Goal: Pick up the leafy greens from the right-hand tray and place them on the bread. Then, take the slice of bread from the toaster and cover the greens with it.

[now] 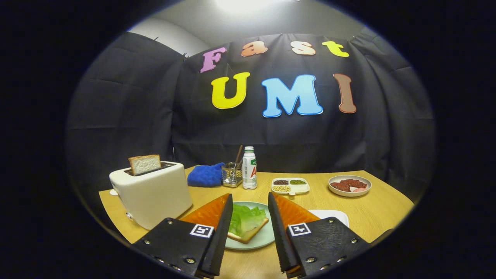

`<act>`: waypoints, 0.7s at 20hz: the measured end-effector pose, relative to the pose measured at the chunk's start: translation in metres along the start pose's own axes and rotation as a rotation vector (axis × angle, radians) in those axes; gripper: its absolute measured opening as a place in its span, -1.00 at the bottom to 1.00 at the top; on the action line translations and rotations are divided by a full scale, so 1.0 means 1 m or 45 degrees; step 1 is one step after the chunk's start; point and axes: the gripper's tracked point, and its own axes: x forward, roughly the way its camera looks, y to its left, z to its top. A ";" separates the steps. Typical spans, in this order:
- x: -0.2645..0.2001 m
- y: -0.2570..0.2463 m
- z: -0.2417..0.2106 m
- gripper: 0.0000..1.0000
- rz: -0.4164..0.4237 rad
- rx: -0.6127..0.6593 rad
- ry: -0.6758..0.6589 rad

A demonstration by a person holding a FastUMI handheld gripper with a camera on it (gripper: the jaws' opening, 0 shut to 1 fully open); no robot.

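On a wooden table (372, 211), leafy greens (246, 218) already lie on bread (251, 233) on a near plate (264, 237), between the open, empty gripper (250, 217) fingers; the covering slice (144, 164) stands in the toaster (152, 193), far left.

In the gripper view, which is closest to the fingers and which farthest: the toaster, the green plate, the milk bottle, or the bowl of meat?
The gripper is open and holds nothing.
1. Green plate: between the fingers, holding bread and greens.
2. Toaster: just left of the fingers.
3. Milk bottle: beyond them, mid-table.
4. Bowl of meat: far right; too close to call against the bottle.
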 end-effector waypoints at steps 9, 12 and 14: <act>0.013 0.086 0.011 0.11 0.034 0.085 0.003; 0.019 0.120 0.020 0.11 0.069 0.124 0.018; 0.023 0.142 0.025 0.11 0.093 0.120 0.034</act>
